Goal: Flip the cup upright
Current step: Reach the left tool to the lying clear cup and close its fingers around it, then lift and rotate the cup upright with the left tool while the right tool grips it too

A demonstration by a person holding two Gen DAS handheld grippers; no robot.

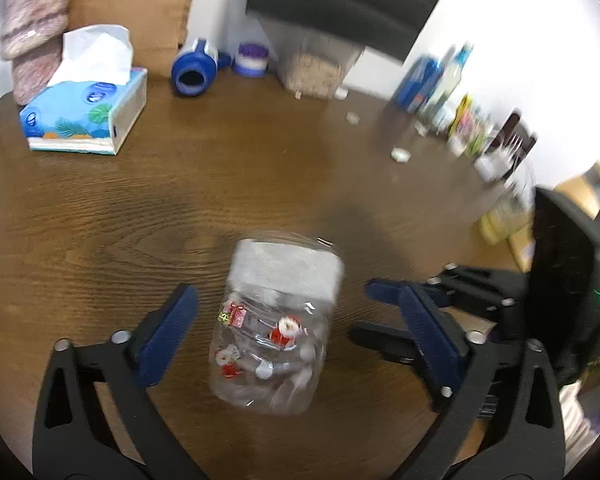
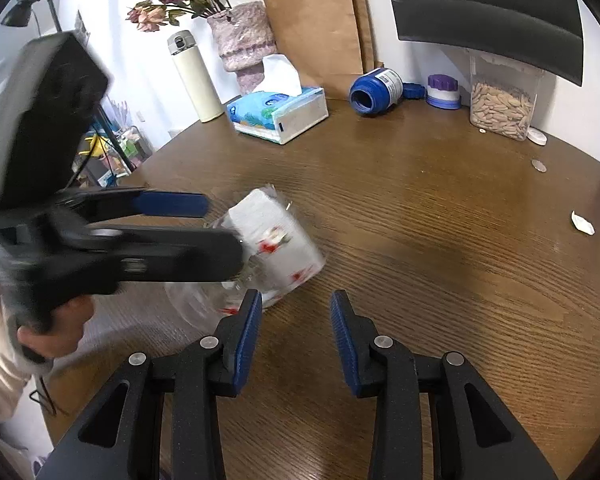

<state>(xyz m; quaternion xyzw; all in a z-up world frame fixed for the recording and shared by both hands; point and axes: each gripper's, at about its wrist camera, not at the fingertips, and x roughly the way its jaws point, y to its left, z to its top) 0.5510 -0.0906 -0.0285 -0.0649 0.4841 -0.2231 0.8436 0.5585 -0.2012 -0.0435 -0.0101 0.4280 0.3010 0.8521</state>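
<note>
A clear plastic cup [image 1: 274, 328] with red Santa prints and a white band lies tilted on the brown wooden table [image 1: 220, 184]. My left gripper [image 1: 296, 304] is open, its blue pads apart on either side of the cup without touching it. In the right wrist view the cup [image 2: 276, 248] is blurred and partly hidden behind the left gripper [image 2: 220, 224]. My right gripper [image 2: 296, 312] is open and empty, just right of the cup, with its left fingertip [image 2: 250, 312] close to the cup's edge. The right gripper also shows in the left wrist view [image 1: 380, 308].
A tissue box [image 2: 280, 114], a blue jar on its side [image 2: 374, 90], a purple-lidded jar [image 2: 443, 92], a seed container [image 2: 502, 104], a cream thermos [image 2: 194, 76] and a vase [image 2: 244, 40] line the far edge. Bottles [image 1: 452, 80] crowd the right side. Small scraps [image 2: 582, 222] lie around.
</note>
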